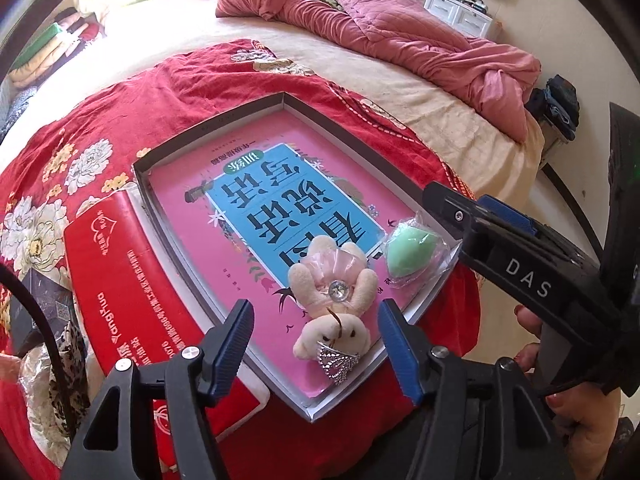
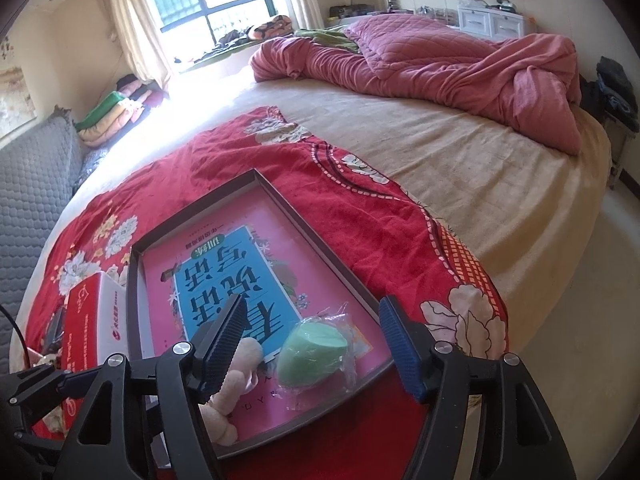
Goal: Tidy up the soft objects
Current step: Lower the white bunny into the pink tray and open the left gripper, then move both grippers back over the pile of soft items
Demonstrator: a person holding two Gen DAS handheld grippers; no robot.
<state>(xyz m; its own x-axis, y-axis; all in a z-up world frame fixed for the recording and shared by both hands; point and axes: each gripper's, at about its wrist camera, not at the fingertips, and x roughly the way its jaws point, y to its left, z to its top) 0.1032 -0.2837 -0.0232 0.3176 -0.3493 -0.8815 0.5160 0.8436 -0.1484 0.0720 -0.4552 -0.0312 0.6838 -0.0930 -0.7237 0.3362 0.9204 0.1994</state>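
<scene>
A shallow grey box tray (image 1: 208,136) lined with a pink and blue book cover lies on a red floral cloth on the bed. In it lie a small cream plush bear (image 1: 332,300) with a pink dress and silver crown, and a green sponge (image 1: 412,254) in clear wrap. My left gripper (image 1: 316,344) is open, its jaws either side of the bear, just above it. My right gripper (image 2: 312,340) is open over the green sponge (image 2: 312,354); it shows at the right of the left wrist view (image 1: 480,220). The bear (image 2: 236,384) is partly hidden behind its left finger.
A red and white carton (image 1: 120,280) lies left of the tray (image 2: 316,220). A patterned bag (image 1: 52,372) sits at the lower left. A crumpled pink quilt (image 2: 460,76) lies across the far bed. A grey sofa (image 2: 32,188) stands at the left, folded bedding (image 2: 112,112) beyond.
</scene>
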